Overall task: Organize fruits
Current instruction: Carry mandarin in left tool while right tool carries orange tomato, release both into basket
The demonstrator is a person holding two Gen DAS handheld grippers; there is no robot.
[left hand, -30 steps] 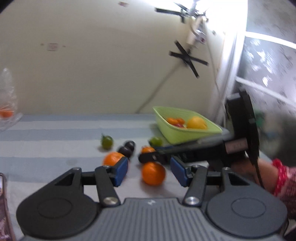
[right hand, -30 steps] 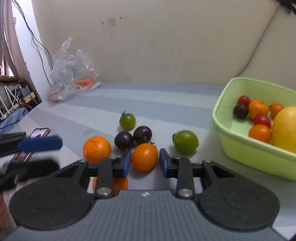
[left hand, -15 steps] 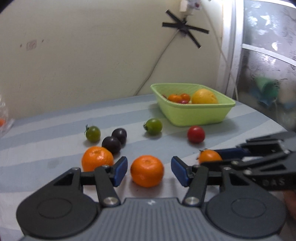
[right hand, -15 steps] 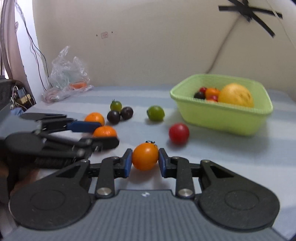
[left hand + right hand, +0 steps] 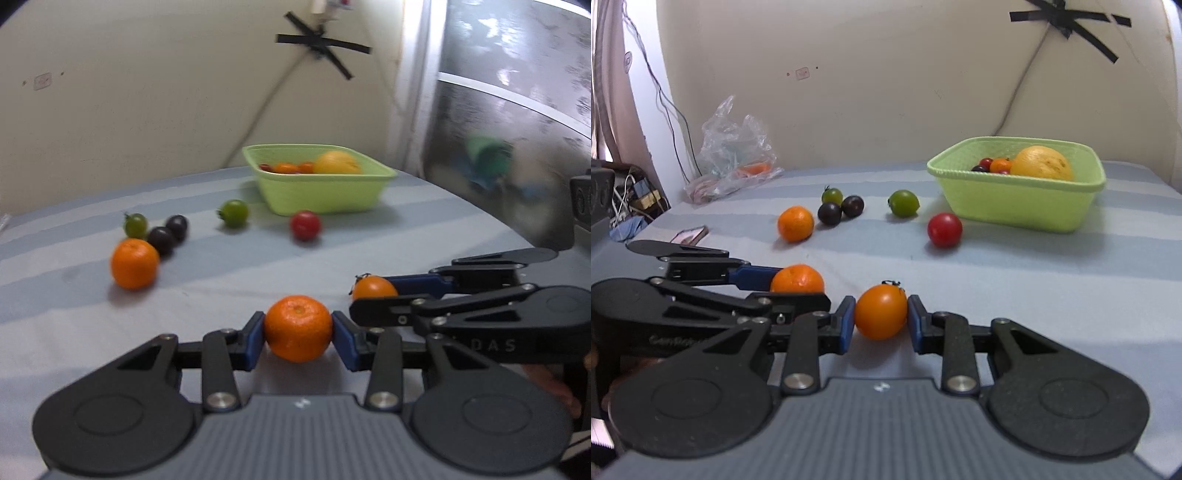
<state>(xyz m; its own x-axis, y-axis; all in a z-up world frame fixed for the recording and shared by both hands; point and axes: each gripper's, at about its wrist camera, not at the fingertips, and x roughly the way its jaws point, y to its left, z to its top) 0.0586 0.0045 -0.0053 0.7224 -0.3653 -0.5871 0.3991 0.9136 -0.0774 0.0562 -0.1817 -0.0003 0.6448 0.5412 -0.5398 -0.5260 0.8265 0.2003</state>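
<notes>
The left gripper (image 5: 298,334) clamps a mandarin (image 5: 297,328) (pads touching), the right gripper (image 5: 881,319) an orange tomato (image 5: 881,312).

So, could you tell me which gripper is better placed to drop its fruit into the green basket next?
Right: the right gripper with its orange tomato sits on the basket side.

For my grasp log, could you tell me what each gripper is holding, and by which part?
The left gripper holds a mandarin by its sides. The right gripper holds an orange tomato by its sides, stem up.
</notes>
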